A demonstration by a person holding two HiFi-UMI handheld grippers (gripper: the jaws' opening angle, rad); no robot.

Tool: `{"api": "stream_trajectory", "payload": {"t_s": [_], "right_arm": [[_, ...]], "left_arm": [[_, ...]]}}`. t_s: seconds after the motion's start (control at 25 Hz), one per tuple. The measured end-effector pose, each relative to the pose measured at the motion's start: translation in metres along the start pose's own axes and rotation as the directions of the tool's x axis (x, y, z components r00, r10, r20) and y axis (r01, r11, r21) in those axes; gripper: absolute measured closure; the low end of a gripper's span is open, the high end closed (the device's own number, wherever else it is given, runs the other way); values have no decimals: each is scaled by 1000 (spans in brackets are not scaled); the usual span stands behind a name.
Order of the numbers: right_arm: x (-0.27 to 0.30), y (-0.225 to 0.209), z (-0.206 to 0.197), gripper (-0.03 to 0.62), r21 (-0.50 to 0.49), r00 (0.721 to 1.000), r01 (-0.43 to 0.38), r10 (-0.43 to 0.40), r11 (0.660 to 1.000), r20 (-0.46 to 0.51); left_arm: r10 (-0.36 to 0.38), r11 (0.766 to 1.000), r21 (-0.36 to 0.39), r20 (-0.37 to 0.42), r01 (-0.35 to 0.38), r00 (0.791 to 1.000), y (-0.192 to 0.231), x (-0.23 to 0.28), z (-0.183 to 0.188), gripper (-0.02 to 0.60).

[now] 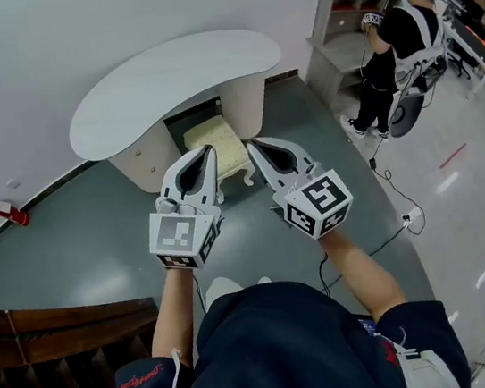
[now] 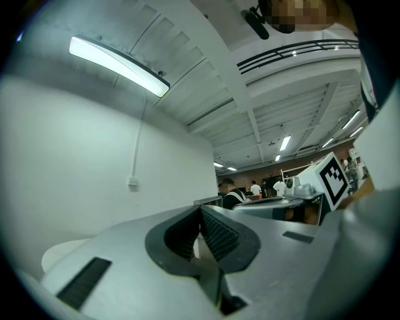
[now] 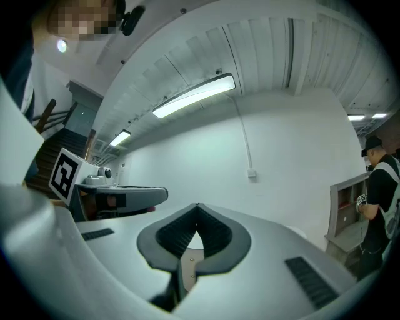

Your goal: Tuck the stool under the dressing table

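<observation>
Head view: we hold the left gripper (image 1: 210,151) and the right gripper (image 1: 251,145) out side by side, close but apart, tips toward the stool (image 1: 213,135). The stool (cream cushion, pale carved legs) stands in the knee gap of the dressing table (image 1: 173,80). Its back part is under the white curved top, and its front edge and one front leg stick out onto the grey floor (image 1: 94,229). Both tips overlap the stool's front edge from this angle; we can't tell whether they touch it. Off to the right a person (image 1: 396,43) in black stands at a grey shelf unit (image 1: 336,34), well apart from us. A small red thing (image 1: 9,213) sits by the wall at left, and dark wooden boards (image 1: 56,334) lie at lower left.

Left gripper view: the jaws are pressed together at the tips, w/ nothing btwn the ribbed pads (image 2: 215,234). Beyond them is a white wall and a ceiling light strip (image 2: 119,65). The right gripper's marker cube (image 2: 331,178) shows at right, w/ people small in the bg.

Right gripper view: same here, jaws together and nothing clamped. The left gripper's marker cube (image 3: 65,174) shows at left. The person and shelf unit are at the right edge, and a small wall box (image 3: 251,175) hangs on the white wall ahead.
</observation>
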State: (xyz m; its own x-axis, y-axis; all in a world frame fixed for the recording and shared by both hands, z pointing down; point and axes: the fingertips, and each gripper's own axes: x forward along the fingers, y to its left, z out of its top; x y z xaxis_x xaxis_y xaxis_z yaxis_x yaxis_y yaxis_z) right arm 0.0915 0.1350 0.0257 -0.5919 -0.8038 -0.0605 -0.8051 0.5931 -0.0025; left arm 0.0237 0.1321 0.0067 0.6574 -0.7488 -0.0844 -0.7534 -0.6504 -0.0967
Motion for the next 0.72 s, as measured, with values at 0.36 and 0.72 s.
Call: {"api": "stream_trajectory", "payload": {"t_s": [0.36,0.72], "right_arm": [[-7,-14,0,585,13,1000,-16,16,1000,13],[18,-15,-7,585,19,999,-38,38,999,9]], "left_arm": [[-11,999,31,-36,12,999,-20,11,-4,568],[-4,1000,23,-42,5,999,-6,19,-12,567]]}}
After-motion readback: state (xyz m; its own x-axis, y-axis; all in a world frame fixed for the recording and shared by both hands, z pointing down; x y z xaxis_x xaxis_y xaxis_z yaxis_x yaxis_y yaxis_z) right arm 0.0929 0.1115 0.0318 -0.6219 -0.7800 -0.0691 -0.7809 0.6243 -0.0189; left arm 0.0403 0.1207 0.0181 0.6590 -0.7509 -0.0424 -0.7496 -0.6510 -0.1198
